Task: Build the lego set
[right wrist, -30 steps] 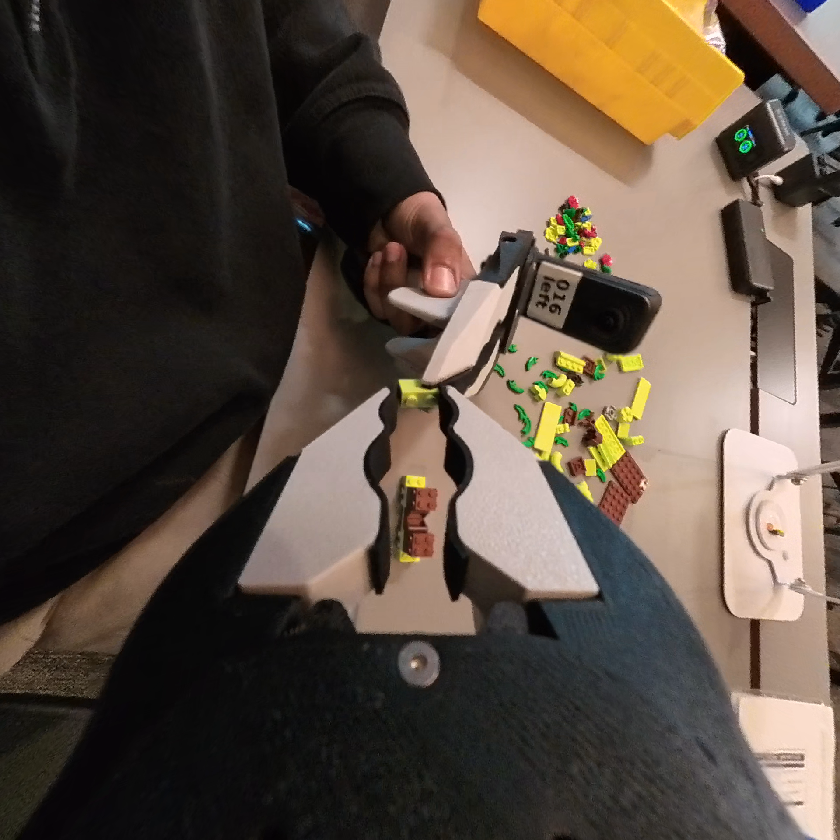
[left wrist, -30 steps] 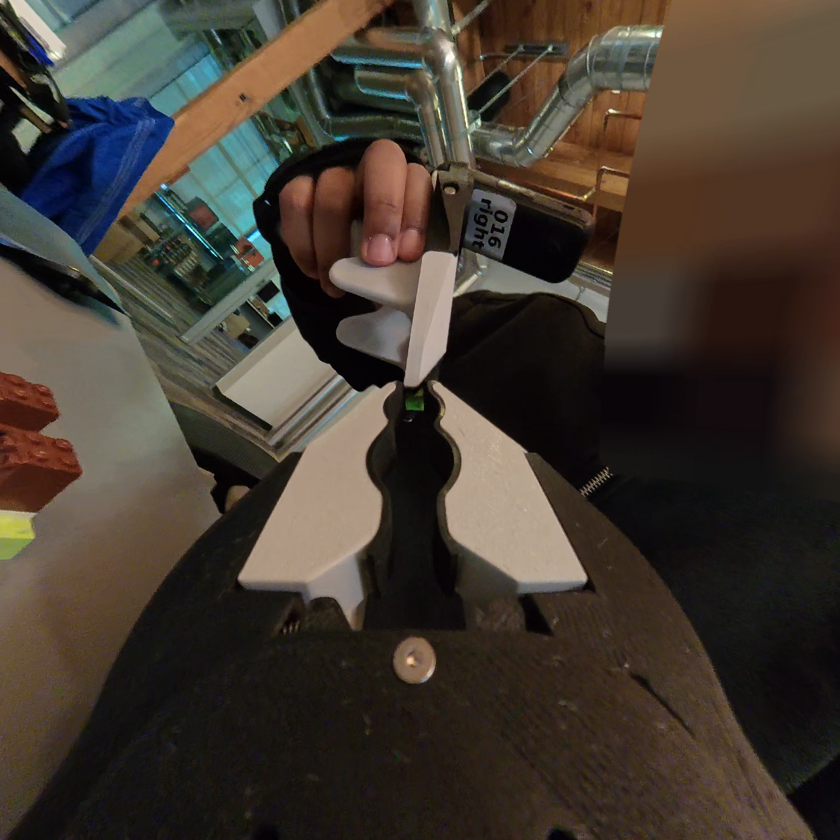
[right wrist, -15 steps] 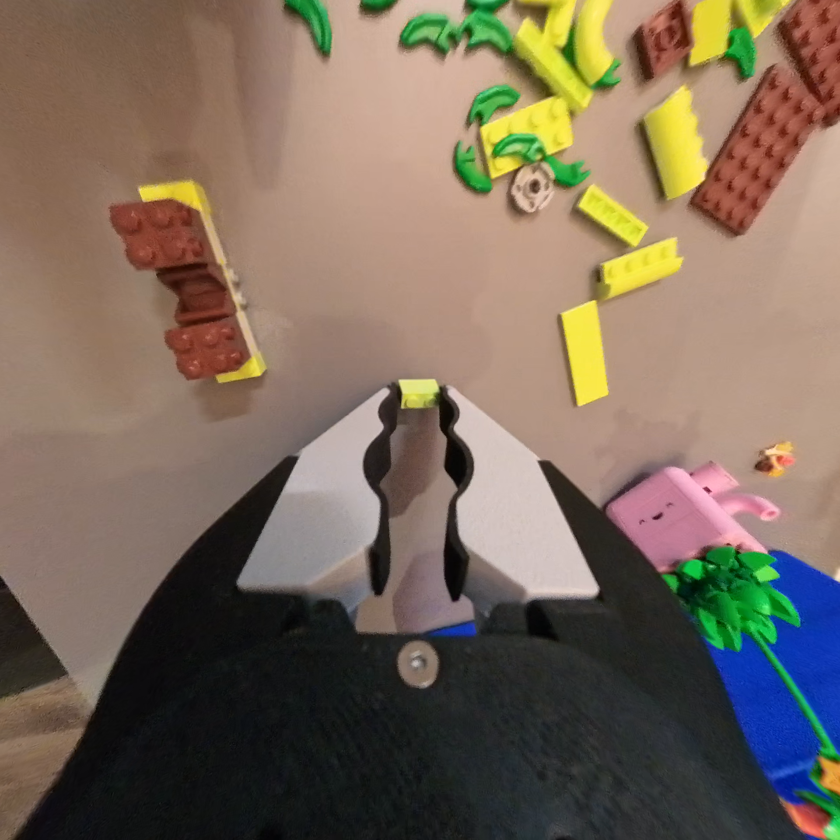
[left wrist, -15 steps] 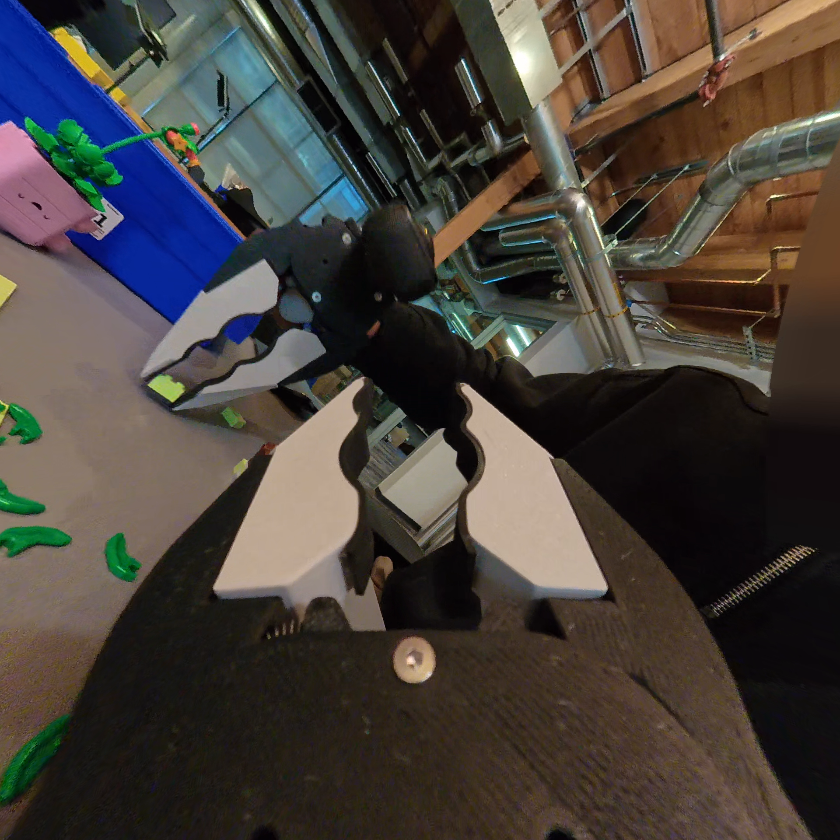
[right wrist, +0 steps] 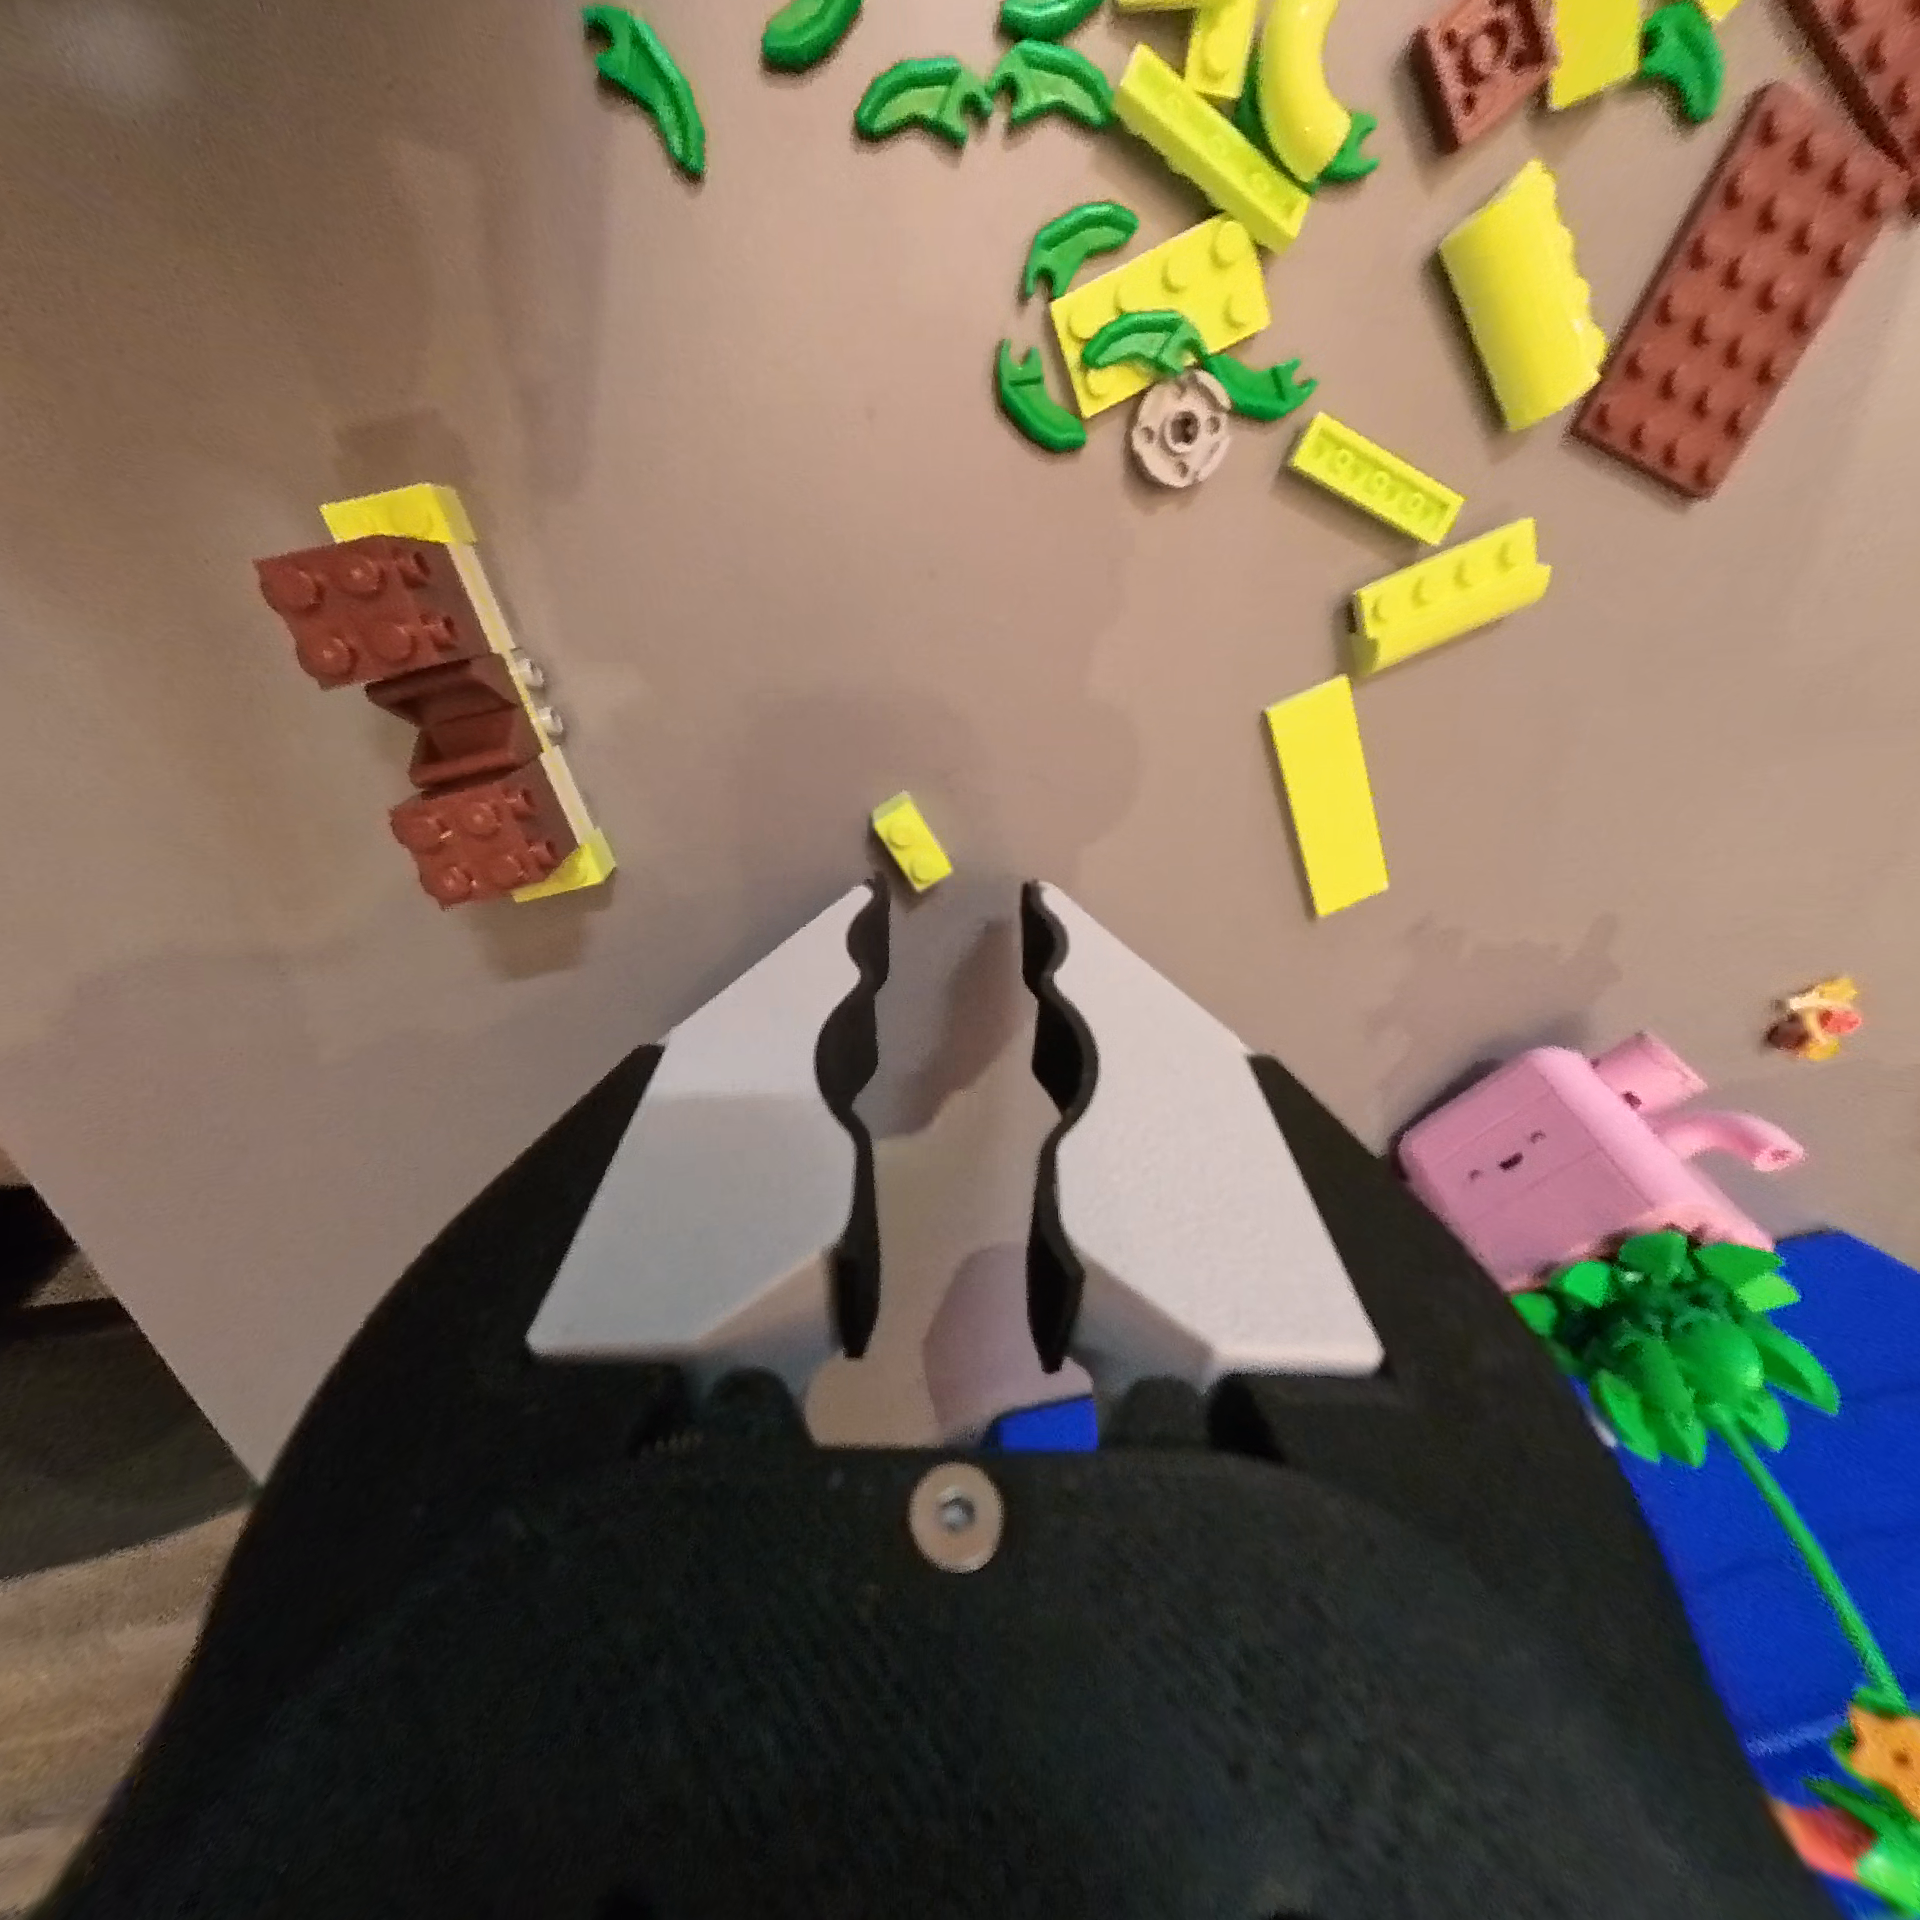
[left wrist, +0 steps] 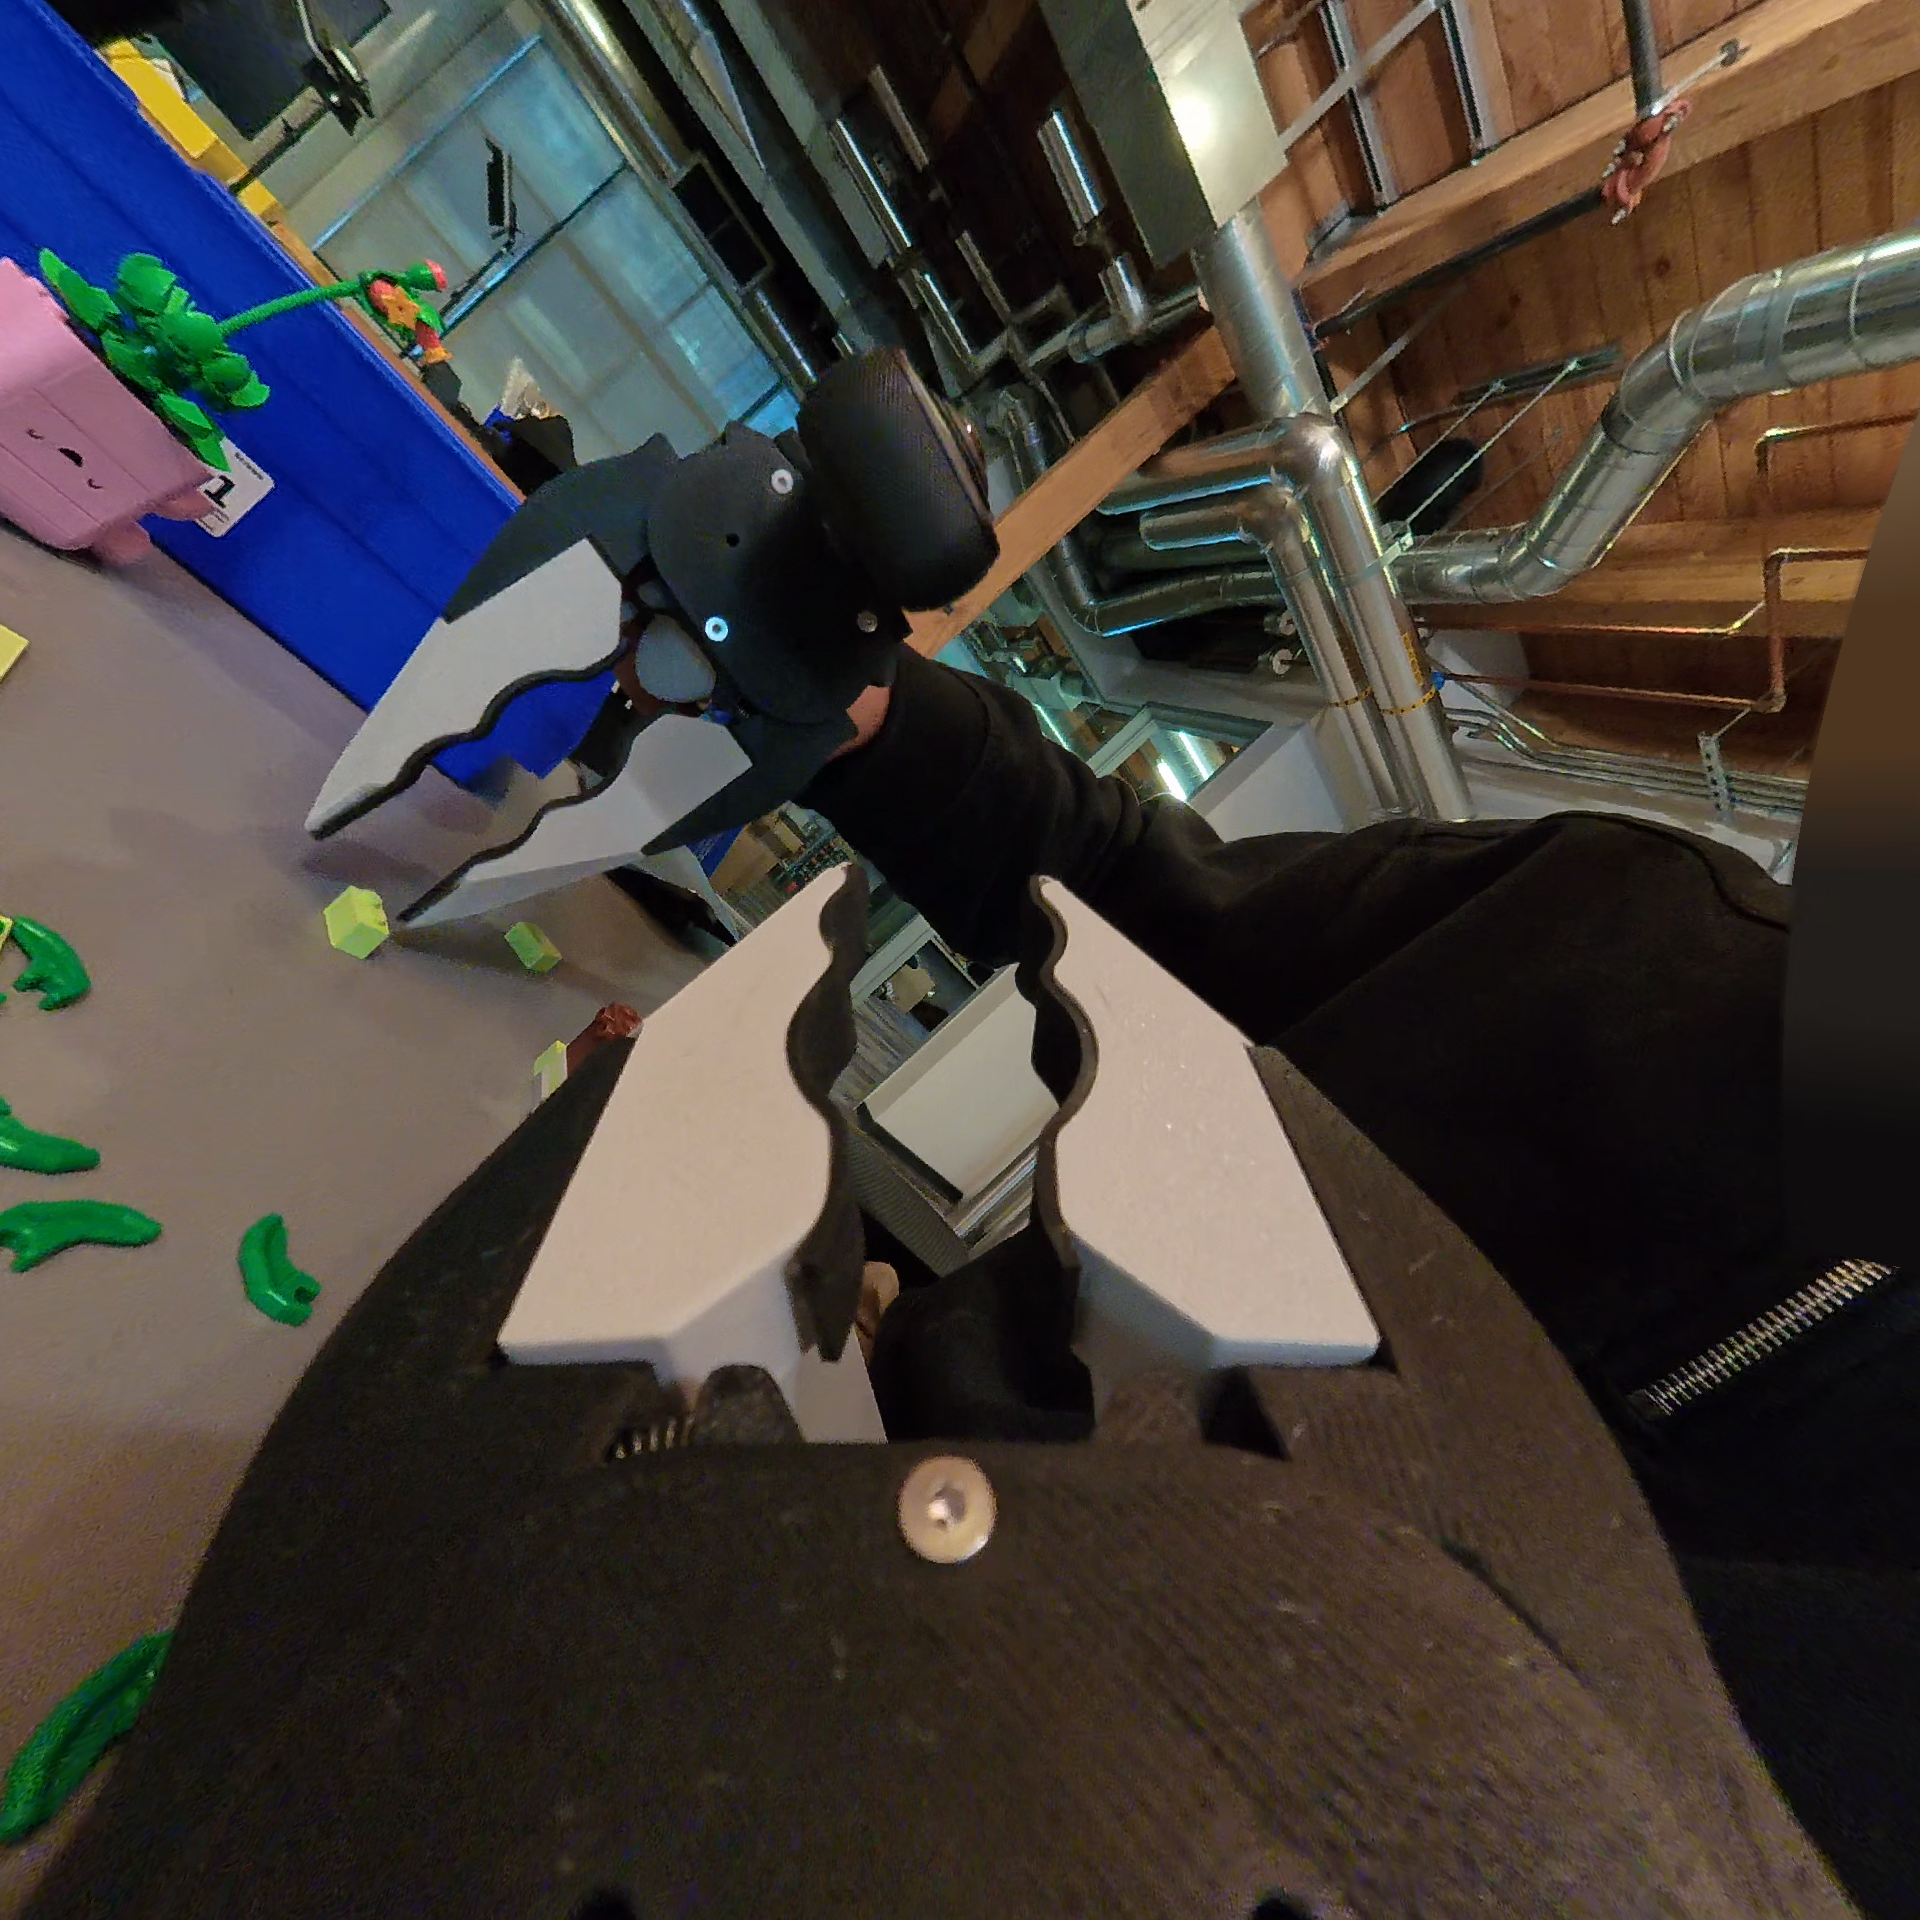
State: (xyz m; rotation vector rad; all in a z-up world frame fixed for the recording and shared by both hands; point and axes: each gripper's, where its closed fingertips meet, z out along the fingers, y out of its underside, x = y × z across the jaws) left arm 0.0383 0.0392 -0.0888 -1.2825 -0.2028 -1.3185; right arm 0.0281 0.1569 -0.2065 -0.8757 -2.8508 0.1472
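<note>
With both grippers empty, this looks like the gap between placing one piece and fetching the next. The right gripper [right wrist: 956, 894] hangs low over the worktop [right wrist: 727, 468] with its jaws parted a little, and a small yellow brick [right wrist: 911, 840] lies loose on the surface just past its tips, touching neither finger. The left gripper [left wrist: 940, 904] is tipped up toward the ceiling pipes, jaws apart, nothing between them.

The part-built brown and yellow assembly [right wrist: 447, 696] sits on the worktop off to the left of the right gripper, well apart from the small brick. Most spare parts (green leaf pieces, yellow plates, a long brown plate [right wrist: 1745, 291]) are scattered farther away. A pink model with a green plant [right wrist: 1558, 1164] stands near the blue panel.

My guess at the next move: pinch that little brick squarely by its sides, then carry it over to the assembly and line up the studs before pressing. It's tiny, so a skewed grab could flick it away.
</note>
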